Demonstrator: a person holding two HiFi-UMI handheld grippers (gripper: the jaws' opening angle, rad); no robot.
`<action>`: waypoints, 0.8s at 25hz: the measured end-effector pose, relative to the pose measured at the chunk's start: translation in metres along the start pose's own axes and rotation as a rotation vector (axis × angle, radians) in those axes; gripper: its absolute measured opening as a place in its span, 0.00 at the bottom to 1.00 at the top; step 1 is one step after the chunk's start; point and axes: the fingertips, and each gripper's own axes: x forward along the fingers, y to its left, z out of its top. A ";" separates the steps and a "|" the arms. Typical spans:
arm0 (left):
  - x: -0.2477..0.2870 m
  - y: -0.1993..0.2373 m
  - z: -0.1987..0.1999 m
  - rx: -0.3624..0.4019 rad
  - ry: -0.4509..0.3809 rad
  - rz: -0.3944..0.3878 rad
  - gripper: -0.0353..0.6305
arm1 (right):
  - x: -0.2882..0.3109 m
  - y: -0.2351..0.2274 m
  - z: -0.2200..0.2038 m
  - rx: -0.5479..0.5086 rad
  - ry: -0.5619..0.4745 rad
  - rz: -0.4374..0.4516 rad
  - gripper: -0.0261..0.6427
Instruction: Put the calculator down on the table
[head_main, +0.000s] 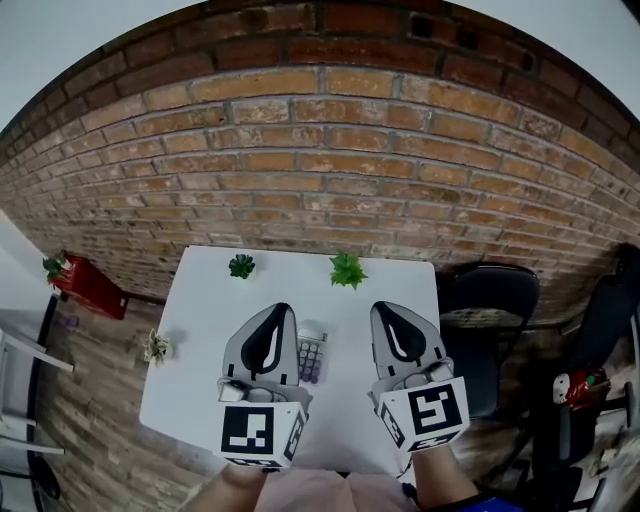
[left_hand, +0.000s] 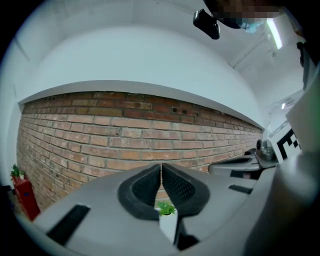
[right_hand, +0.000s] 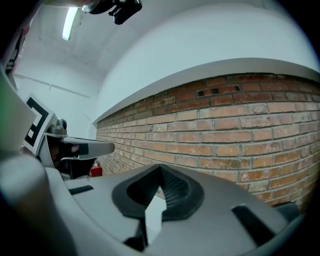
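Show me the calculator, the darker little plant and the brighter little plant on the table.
calculator (head_main: 312, 358): head view, its keypad.
darker plant (head_main: 241, 265): head view, middle of its leaves.
brighter plant (head_main: 348, 270): head view, middle of its leaves.

Cameras: one head-mounted, two gripper-mounted.
Head view looks steeply down, close over table (head_main: 200, 310); gripper views face level at wall (left_hand: 100, 130) (all three share it), side by side.

The calculator (head_main: 312, 357) lies on the white worktop (head_main: 200, 330), seen between the left gripper (head_main: 279, 310) and right gripper (head_main: 384, 310); two potted plants (head_main: 241, 265) stand beyond.
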 end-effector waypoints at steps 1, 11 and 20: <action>0.000 0.001 0.000 0.000 -0.001 0.003 0.08 | 0.000 0.000 0.001 -0.001 -0.003 0.000 0.04; 0.001 -0.001 -0.001 -0.005 0.004 -0.001 0.08 | -0.003 0.003 0.008 -0.018 -0.033 0.009 0.04; 0.003 -0.005 -0.005 -0.006 0.017 -0.017 0.08 | -0.003 0.002 0.007 -0.011 -0.033 0.005 0.04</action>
